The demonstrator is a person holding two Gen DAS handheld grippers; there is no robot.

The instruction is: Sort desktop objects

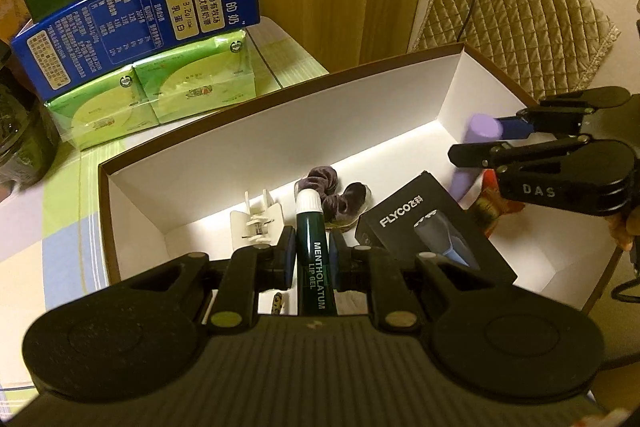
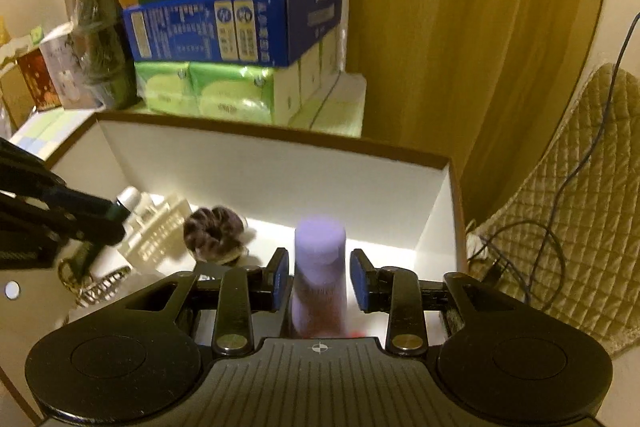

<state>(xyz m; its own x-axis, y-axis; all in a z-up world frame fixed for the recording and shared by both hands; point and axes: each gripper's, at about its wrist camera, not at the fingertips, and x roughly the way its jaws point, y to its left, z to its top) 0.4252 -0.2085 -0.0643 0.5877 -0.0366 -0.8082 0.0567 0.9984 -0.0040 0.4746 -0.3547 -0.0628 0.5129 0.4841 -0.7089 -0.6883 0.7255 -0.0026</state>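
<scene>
Nearest the left wrist lens, the left gripper [image 1: 311,259] has its pads pressed against a green lip gel tube [image 1: 314,259], held over the white box [image 1: 280,131]. The right gripper [image 2: 319,279] carries a purple bottle [image 2: 319,267] between its fingers; a sliver of gap shows on one side, so I cannot tell whether it is clamped. In the box already: a dark scrunchie [image 1: 336,197] at 12 o'clock of the tube, a white clip [image 1: 258,219] at 10, a black Flyco box [image 1: 432,231] at 2. Sorting looks well advanced; both held items remain to be dropped.
</scene>
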